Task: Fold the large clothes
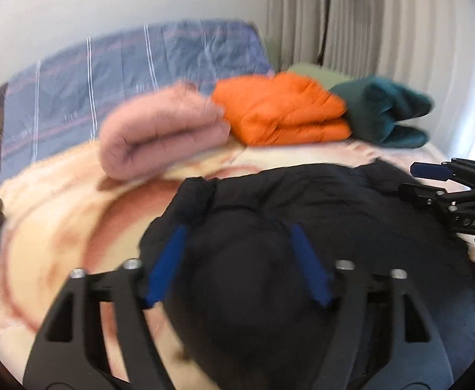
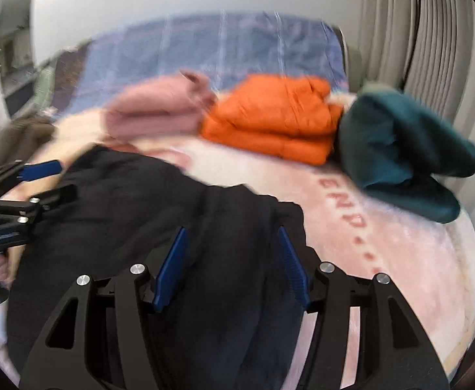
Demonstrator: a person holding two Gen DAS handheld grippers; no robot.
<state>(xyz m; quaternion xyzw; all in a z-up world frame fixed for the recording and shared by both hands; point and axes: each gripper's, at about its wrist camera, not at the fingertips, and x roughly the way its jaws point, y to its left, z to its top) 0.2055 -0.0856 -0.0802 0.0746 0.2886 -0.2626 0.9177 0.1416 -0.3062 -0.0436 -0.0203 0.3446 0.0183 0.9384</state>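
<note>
Both jaws gape apart, gripping nothing: left gripper (image 1: 237,230) and right gripper (image 2: 232,230) hover over the black jacket (image 1: 302,214) on the pink blanket (image 2: 383,260). Behind: pink (image 1: 159,133), orange (image 1: 283,110), teal bundles (image 1: 383,113).

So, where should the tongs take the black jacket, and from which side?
Probably at the black jacket's free edge nearest the orange bundle: the right tongs come from above. The fabric there lies thin on the blanket; the middle looks puffy.
</note>
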